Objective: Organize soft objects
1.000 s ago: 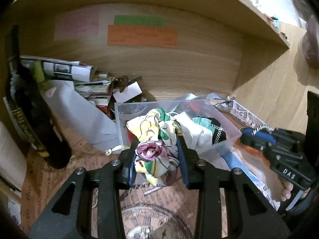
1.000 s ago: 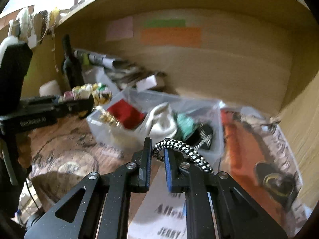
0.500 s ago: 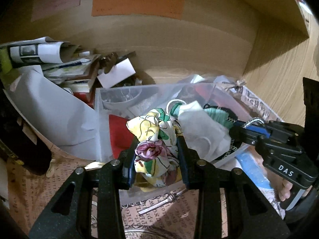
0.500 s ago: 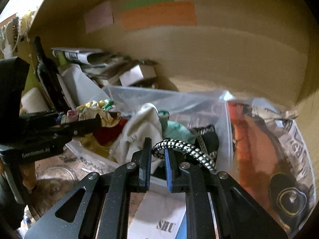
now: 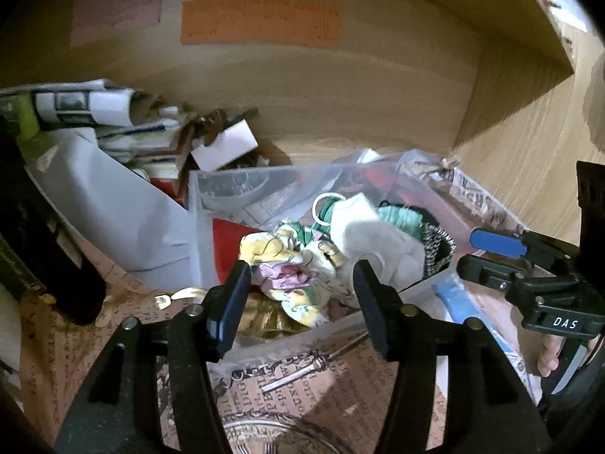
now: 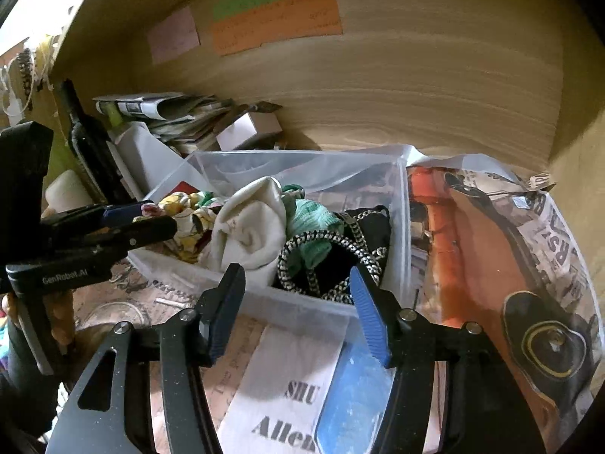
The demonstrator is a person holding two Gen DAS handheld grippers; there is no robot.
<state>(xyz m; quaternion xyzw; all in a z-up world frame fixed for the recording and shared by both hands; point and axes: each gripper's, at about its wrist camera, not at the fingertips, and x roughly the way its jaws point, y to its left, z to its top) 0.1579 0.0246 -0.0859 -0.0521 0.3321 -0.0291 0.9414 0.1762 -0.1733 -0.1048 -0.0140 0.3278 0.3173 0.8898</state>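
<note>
Inside the clear plastic bin (image 5: 196, 227): floral cloth (image 5: 287, 265), crumpled, light, limp; best pinched at a bunched fold. Beside it, cream fabric (image 6: 249, 227), and a black-and-white braided cord (image 6: 321, 261), supple, likely slippery. My left tongs (image 5: 300, 287) gape just above the cloth; my right tongs (image 6: 297, 295) gape, empty, over the cord. Printed paper (image 5: 302, 374) beneath.

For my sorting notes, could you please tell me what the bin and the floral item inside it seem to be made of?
The bin looks like frosted translucent plastic: its contents show hazily through the walls. The floral item appears to be thin printed fabric, matte and softly crumpled, probably cotton or a light synthetic.
</note>
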